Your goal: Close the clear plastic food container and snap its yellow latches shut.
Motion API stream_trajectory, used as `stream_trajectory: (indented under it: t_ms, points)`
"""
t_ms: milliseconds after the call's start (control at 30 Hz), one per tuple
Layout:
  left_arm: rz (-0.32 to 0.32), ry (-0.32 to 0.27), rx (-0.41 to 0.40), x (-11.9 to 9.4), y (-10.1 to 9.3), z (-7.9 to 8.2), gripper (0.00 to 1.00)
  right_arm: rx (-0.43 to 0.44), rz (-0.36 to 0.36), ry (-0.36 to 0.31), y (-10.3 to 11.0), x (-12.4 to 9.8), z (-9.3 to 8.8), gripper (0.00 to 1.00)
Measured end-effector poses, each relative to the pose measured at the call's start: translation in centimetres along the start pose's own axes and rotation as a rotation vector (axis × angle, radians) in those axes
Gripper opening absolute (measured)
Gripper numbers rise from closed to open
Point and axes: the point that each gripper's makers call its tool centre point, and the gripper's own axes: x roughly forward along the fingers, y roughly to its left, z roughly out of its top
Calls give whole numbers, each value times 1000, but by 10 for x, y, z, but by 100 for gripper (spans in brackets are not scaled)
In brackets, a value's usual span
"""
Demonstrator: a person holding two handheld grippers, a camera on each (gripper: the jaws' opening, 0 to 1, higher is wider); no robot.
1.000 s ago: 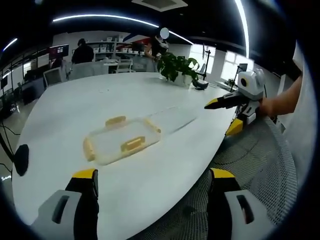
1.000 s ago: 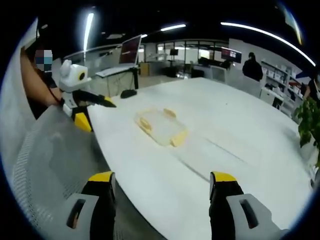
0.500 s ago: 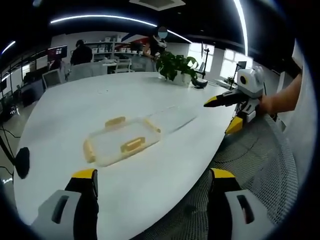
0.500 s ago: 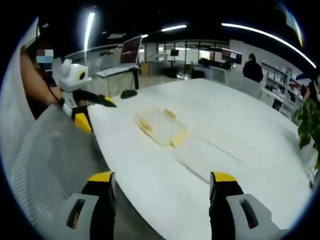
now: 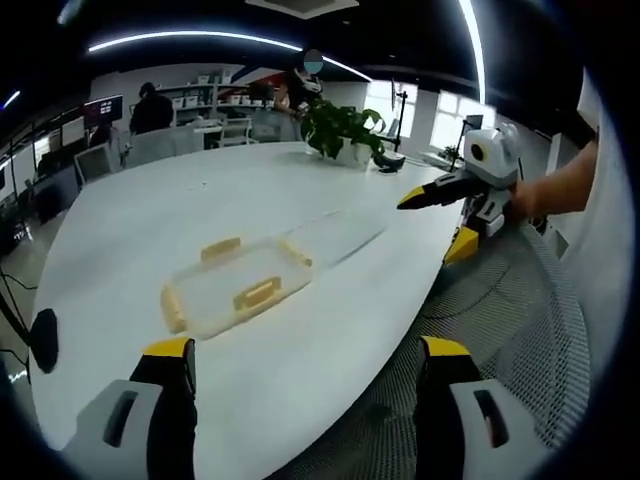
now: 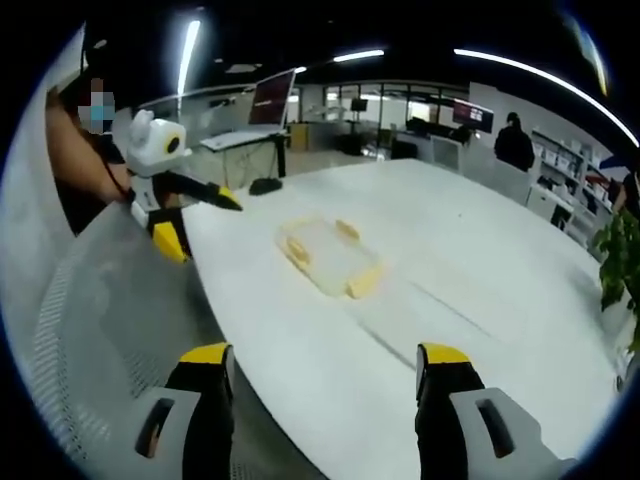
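A large white oval table (image 5: 250, 200) (image 6: 480, 280) takes up most of both views, its top smooth and matte, and on it lies the clear plastic food container (image 5: 232, 288) (image 6: 328, 258), shallow and rectangular, with yellow latches (image 5: 257, 293) (image 6: 364, 282) along its sides. In the left gripper view the container sits toward the near left part of the table, well apart from either tool; just beyond its far right corner a faint clear sheet-like shape (image 5: 335, 232) lies flat on the tabletop, though what it is cannot be told. The left gripper (image 5: 305, 400) (image 6: 190, 205) is released, its two yellow-tipped jaws standing wide apart with nothing between them, held over the near edge of the table above a grey mesh chair seat (image 5: 500, 310). The right gripper (image 6: 325, 400) (image 5: 440, 205) is likewise spread wide and empty at the near edge, over the same mesh surface (image 6: 110, 310). Each tool appears in the other's view, held in a hand at the table's rim. The room is an open office: long ceiling light strips (image 5: 200, 38) (image 6: 520, 62), a potted green plant (image 5: 338, 128) at the table's far end, desks with monitors (image 6: 272, 98), shelving (image 5: 215, 98), bright windows (image 5: 445, 118) at the far right, and people (image 5: 152, 108) (image 6: 514, 142) standing in the background.
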Motion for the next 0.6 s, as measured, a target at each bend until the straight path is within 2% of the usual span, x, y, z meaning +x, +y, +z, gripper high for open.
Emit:
stream_trajectory:
  t_ms: [200,600]
  points:
    - [-2,4,4,1,8,5,91,-22,14,6,-2,2,6,73]
    - [-20,52,38,5,25,-2,87,-60,45,29,-6,12,9,70]
